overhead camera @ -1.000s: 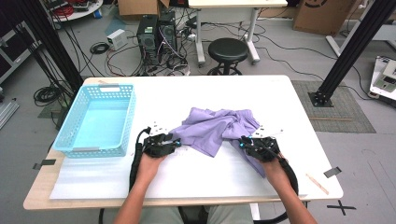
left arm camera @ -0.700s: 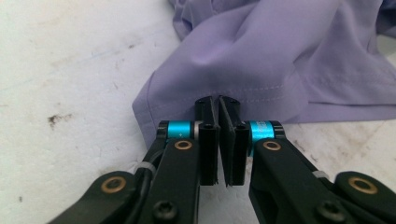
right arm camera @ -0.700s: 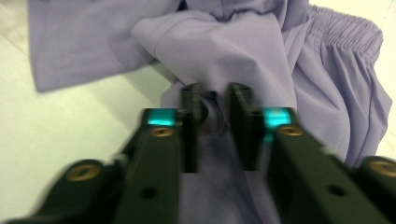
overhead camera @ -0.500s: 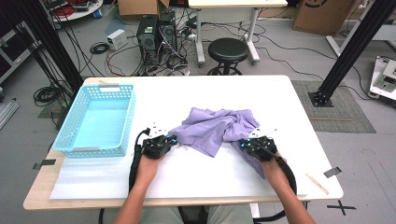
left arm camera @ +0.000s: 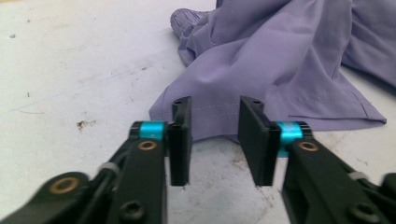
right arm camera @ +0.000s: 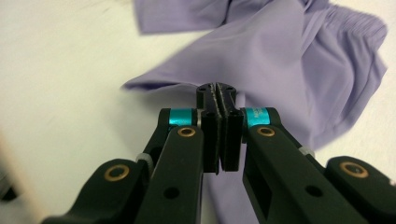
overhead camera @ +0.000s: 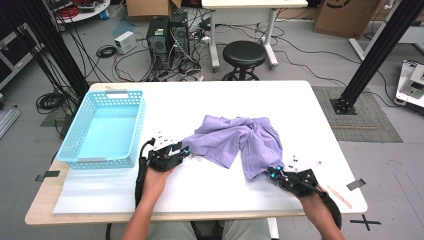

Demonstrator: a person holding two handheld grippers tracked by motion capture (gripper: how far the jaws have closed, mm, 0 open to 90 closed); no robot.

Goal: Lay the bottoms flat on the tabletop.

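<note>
Purple shorts (overhead camera: 239, 141) crumpled right of blue basket (overhead camera: 102, 128). Left gripper (left arm camera: 214, 140) jaws just reopened, parted before shorts' hem. Right gripper (right arm camera: 219, 133) clamped on shorts' corner.

Lab/test bay: black aluminium rig struts (overhead camera: 46, 47), PC towers (overhead camera: 167, 35) with loose cables (overhead camera: 107, 51) on grey floor, cardboard boxes (overhead camera: 341, 15), tape marks (overhead camera: 367, 221) by the white table (overhead camera: 280, 102)

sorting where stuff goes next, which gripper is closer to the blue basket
Left. The left gripper sits just off the blue basket's near right corner, jaws open at the purple garment's hem. The right gripper is far across the table, shut on the garment's other end.
</note>
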